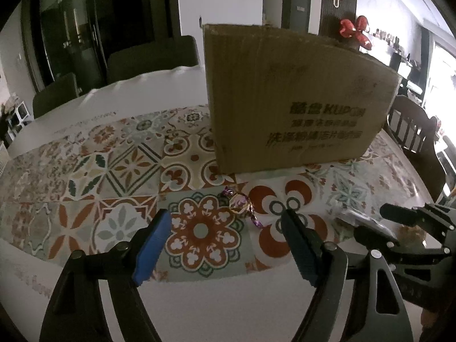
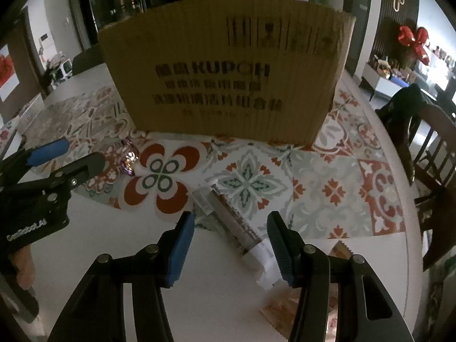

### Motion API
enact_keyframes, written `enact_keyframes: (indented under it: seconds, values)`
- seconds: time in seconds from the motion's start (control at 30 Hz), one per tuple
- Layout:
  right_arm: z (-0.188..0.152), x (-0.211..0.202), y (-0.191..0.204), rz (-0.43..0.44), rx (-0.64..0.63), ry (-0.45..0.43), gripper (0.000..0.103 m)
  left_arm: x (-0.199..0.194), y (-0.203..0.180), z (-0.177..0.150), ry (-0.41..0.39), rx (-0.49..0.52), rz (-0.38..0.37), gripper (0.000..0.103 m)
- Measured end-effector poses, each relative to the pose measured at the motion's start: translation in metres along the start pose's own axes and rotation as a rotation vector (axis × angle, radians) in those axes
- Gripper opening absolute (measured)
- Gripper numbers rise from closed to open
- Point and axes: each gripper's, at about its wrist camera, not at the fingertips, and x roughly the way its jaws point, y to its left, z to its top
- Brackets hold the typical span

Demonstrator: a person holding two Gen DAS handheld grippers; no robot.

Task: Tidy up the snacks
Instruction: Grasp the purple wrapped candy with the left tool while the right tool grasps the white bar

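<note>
A brown cardboard box (image 1: 296,97) stands on the patterned tablecloth; it also shows in the right wrist view (image 2: 225,74). A purple-and-gold wrapped candy (image 1: 240,205) lies in front of the box, just beyond my open, empty left gripper (image 1: 228,225); it also shows in the right wrist view (image 2: 129,158). A long clear-and-white snack packet (image 2: 236,225) lies between the open jaws of my right gripper (image 2: 230,222), which is not closed on it. The right gripper also shows in the left wrist view (image 1: 373,222) with the packet (image 1: 356,219) beside it.
Another snack wrapper (image 2: 340,249) lies under the right gripper's right finger. Wooden chairs (image 2: 433,154) stand at the table's right edge, dark chairs (image 1: 151,57) at the far side. The left gripper (image 2: 74,154) is close on the right gripper's left.
</note>
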Motion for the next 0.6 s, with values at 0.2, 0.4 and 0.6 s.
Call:
enact_keyframes:
  seconds: [0.2, 0.4, 0.6]
  values:
    - [0.002, 0.012, 0.0, -0.001, -0.001, 0.019, 0.054, 0.02, 0.001, 0.004, 0.011, -0.015, -0.01, 0.074]
    - [0.005, 0.023, 0.001, -0.007, -0.007, 0.027, 0.054, 0.037, 0.002, 0.008, 0.03, -0.035, -0.012, 0.066]
    - [0.009, 0.027, 0.005, -0.019, -0.016, 0.011, 0.047, 0.051, 0.003, 0.01, 0.057, -0.053, -0.026, 0.057]
